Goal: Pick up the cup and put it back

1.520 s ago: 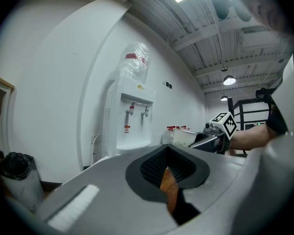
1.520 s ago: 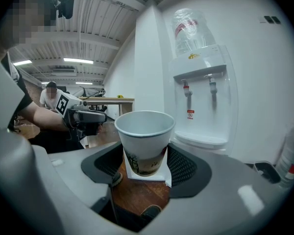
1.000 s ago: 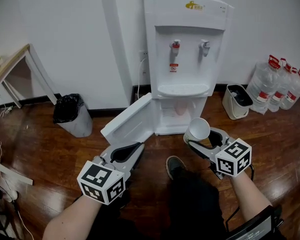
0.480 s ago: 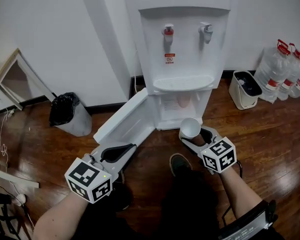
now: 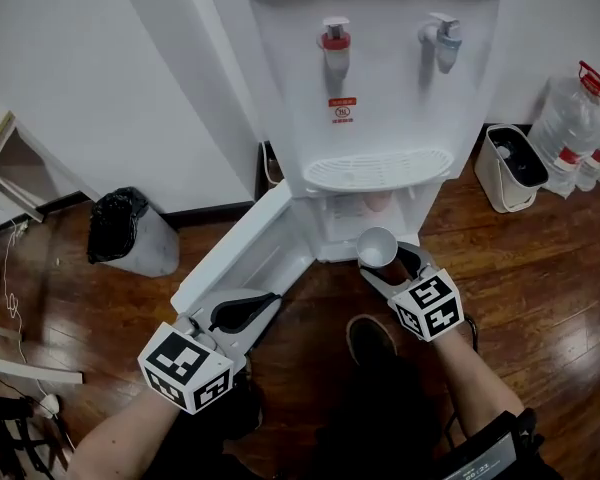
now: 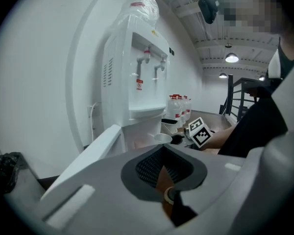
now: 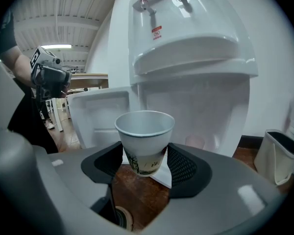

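A white paper cup (image 5: 377, 246) (image 7: 144, 141) stands upright between the pads of my right gripper (image 5: 381, 259) (image 7: 145, 164), which is shut on its lower half. The cup hangs just in front of the water dispenser's (image 5: 375, 88) open lower cabinet (image 5: 372, 208), where a pinkish stack shows. The cabinet door (image 5: 242, 253) swings out to the left. My left gripper (image 5: 244, 310) (image 6: 162, 169) is low beside that door, open; its jaws have just been closing a little, with nothing between them. The left gripper view shows the cup (image 6: 162, 138) off to the right.
A bin with a black bag (image 5: 130, 230) stands by the wall at left. A white bin (image 5: 510, 168) and several water bottles (image 5: 583, 118) are at right. A table leg (image 5: 0, 143) is far left. The person's shoe (image 5: 370, 336) rests on the wooden floor.
Both grippers have moved down and closer to the dispenser's open cabinet, the right one carrying the cup. The left jaws look slightly narrower.
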`<state>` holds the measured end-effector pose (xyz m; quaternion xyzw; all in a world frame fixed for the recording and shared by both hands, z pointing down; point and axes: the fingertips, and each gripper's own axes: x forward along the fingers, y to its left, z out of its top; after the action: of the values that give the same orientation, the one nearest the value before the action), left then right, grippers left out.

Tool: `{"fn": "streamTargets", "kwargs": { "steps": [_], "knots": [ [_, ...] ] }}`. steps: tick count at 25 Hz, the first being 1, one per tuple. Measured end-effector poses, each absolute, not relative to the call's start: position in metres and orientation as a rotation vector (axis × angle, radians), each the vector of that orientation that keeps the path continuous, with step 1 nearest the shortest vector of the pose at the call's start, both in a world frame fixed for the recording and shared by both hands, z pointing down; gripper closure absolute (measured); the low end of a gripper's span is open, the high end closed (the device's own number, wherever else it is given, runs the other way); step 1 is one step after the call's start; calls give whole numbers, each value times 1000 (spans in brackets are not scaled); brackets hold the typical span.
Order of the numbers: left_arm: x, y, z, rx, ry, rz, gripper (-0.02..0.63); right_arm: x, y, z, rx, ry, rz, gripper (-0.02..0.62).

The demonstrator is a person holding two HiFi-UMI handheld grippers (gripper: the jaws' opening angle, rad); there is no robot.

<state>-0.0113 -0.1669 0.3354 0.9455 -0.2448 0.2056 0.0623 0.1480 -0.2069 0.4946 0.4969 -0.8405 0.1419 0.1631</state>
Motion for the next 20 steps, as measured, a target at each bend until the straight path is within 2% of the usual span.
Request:
{"fn": "streamTargets", "kwargs": {
  "steps": [2, 4, 8, 12, 20],
  "knots": [
    [-3, -169, 353, 2856, -683, 661, 455, 151, -219, 508, 1426, -2392, 426, 308],
    [3, -173, 377, 2833, -657, 703, 506, 151, -230, 520, 1430, -2388, 437, 308],
    [10, -179, 425, 2781, -646, 795, 520, 148, -245, 538, 1432, -2396, 464, 308],
    [12, -183, 448, 2742, -627, 816, 570, 146, -259, 554, 1430, -2394, 462, 308],
    [21, -194, 489, 2696, -698, 834, 572, 149, -288, 581, 1456, -2367, 437, 308]
  ]
}}
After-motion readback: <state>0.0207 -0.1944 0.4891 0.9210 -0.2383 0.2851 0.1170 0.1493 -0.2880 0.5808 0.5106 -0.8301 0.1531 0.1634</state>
